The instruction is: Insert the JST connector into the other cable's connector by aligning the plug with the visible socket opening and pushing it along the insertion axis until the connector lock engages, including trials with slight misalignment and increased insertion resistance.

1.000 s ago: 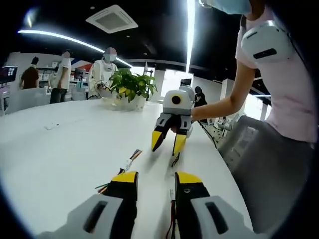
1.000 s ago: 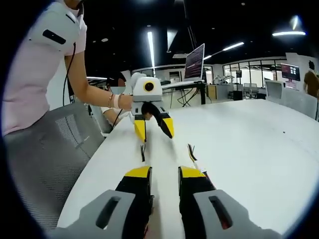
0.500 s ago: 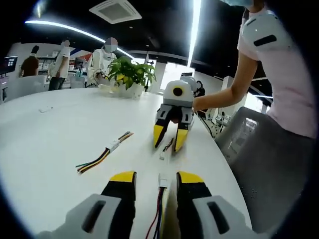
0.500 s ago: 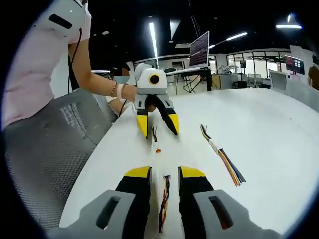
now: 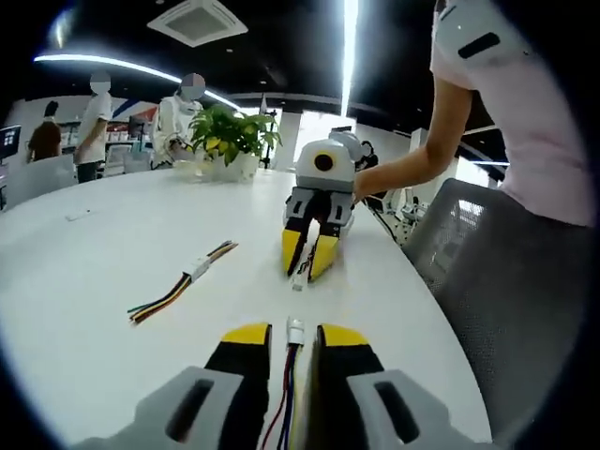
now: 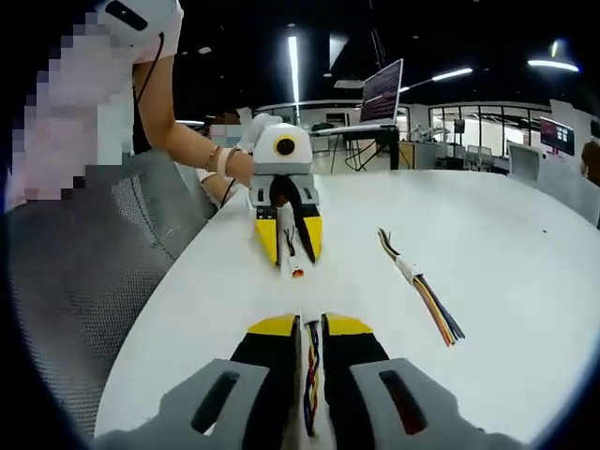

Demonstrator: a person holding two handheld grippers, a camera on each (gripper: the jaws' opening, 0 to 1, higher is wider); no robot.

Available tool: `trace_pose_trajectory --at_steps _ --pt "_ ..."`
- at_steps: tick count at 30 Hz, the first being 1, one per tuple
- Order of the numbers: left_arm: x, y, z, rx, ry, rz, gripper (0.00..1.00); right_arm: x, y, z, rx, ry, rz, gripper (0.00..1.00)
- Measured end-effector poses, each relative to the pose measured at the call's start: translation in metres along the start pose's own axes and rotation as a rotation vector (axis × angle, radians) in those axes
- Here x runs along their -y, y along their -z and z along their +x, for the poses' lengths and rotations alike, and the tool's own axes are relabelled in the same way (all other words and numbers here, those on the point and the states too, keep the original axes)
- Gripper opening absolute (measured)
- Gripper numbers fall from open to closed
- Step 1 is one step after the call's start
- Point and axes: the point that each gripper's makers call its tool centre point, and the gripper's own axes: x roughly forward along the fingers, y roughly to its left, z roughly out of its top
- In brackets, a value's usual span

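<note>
In the left gripper view, the left gripper (image 5: pixel 286 339) had its yellow-tipped jaws drawn close together on a cable (image 5: pixel 284 405) of coloured wires that ran up between them, its white connector (image 5: pixel 295 328) poking out just past the tips. Straight ahead across the white table (image 5: pixel 112 281), the right gripper (image 5: pixel 307 257) pointed back toward the camera, its jaws likewise closed in on a second cable whose small white end (image 5: pixel 299 277) hung just below the tips. The two connector ends faced each other along one line but were apart, with bare table between them.

In the right gripper view, the right gripper (image 6: pixel 310 324) pinched its multicoloured cable (image 6: pixel 311 375) between nearly touching jaws, and the left gripper (image 6: pixel 289 247) opposite held its own cable, with a plug end (image 6: pixel 297 272) (a speck of red or orange on it) below its tips.

A third, loose cable (image 5: pixel 183 281) lay flat on the table off to one side, well clear of both grippers; it also appeared in the right gripper view (image 6: pixel 419 287). A person's hand (image 6: pixel 242 169) gripped the left tool, and a grey mesh chair (image 5: pixel 487 300) stood by the table edge. Farther back sat a potted plant (image 5: pixel 228 141).
</note>
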Motion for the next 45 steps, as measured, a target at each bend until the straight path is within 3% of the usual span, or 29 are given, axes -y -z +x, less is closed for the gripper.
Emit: trace_pose_trajectory --at_steps 11,31,34,45 --pt "-0.009 0.003 -0.008 0.013 -0.023 0.026 0.01 0.001 0.000 0.004 0.004 0.015 -0.046 0.05" --pt "-0.006 0.003 -0.003 -0.001 0.031 0.004 0.00 0.002 -0.003 0.005 -0.020 0.021 -0.062 0.03" --pt "-0.007 -0.005 -0.006 0.024 0.035 0.007 0.00 0.003 -0.008 0.004 -0.008 0.024 -0.059 0.03" --pt "-0.009 -0.019 -0.003 0.029 0.057 0.056 0.00 -0.001 -0.028 0.004 0.054 -0.005 -0.052 0.03"
